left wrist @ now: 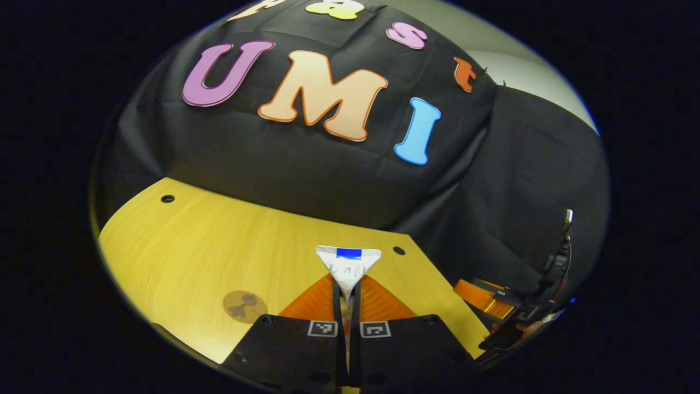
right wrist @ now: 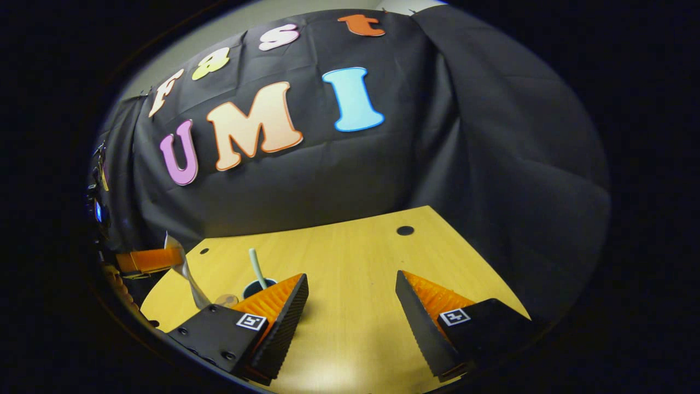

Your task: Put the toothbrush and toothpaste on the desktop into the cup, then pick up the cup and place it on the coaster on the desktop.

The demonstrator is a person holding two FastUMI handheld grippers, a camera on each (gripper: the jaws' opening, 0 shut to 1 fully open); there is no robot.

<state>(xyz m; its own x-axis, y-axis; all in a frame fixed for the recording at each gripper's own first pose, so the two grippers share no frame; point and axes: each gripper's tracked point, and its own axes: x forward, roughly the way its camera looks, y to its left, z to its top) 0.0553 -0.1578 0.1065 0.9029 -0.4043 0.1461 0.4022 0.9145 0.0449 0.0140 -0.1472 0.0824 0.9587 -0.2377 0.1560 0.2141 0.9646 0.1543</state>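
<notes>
Left claw (left wrist: 346, 298) pinches toothpaste (left wrist: 348, 268) — upright.

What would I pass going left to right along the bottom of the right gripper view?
Other claw holding the toothpaste → cup with the toothbrush standing in it → this claw's left finger → bare table → its right finger.

One toothpaste tube (left wrist: 348, 266), one toothbrush (right wrist: 256, 267), one cup (right wrist: 255, 287), one coaster (left wrist: 244, 306).

Both cams low over desk (left wrist: 180, 246), facing wall; share desktop.
</notes>
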